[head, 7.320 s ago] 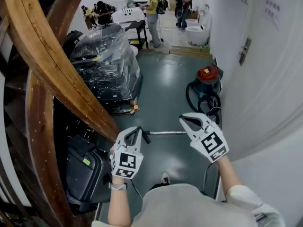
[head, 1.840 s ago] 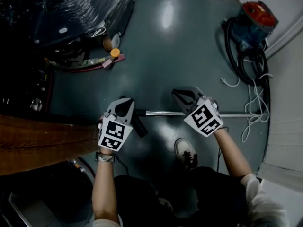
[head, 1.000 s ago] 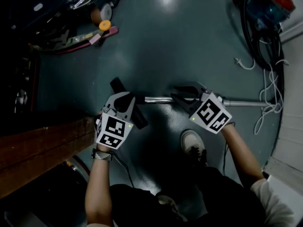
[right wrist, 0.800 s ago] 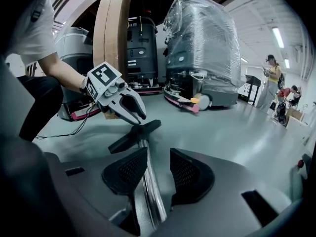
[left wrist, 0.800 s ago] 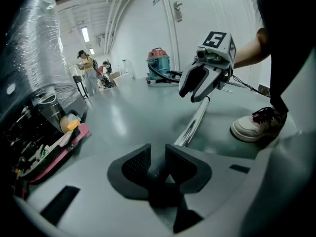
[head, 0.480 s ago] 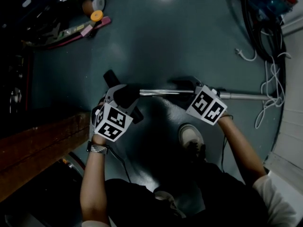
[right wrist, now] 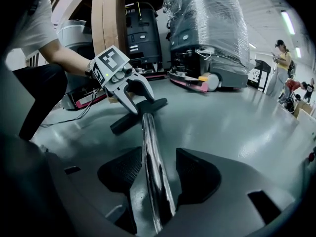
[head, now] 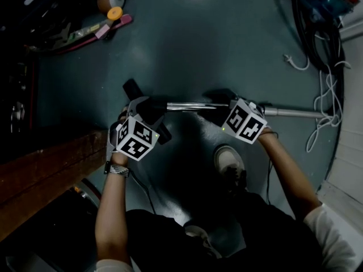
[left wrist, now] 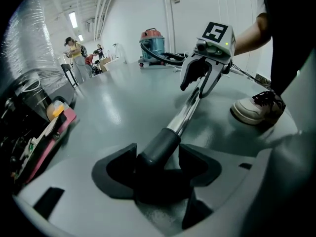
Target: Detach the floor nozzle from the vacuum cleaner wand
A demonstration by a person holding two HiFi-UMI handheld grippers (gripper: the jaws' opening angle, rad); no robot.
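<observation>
Wand (head: 187,106) lies on floor (head: 198,38) and runs 9 to 3 o'clock across the middle of head view. Floor nozzle (head: 132,88) is on the wand's 9 o'clock end, not detached; it is a black bar slanting 11 to 5 o'clock.

Left gripper (head: 150,107) sits over the nozzle neck. Its fingers (left wrist: 116,169) are opening, with the dark collar (left wrist: 158,149) at the tube joint between them; the pads are close but not pressing.

Right gripper (head: 219,105) is at 3 o'clock of the left one and straddles the chrome tube. Its fingers (right wrist: 197,174) are apart, the tube runs between them with a gap on both sides, no clamp. Both grippers tilt down toward the floor.

Shoe (head: 229,160) is at 6 o'clock of the right gripper, near the wand. Canister vacuum (left wrist: 152,41), red top, sits far down the wand line, at the 1 o'clock corner in head view, with white cable (head: 326,112) loose at 3 o'clock. Wooden beam (head: 45,169) is at 8 o'clock. Plastic-wrapped machine (right wrist: 212,28) is behind the nozzle in right gripper view.
</observation>
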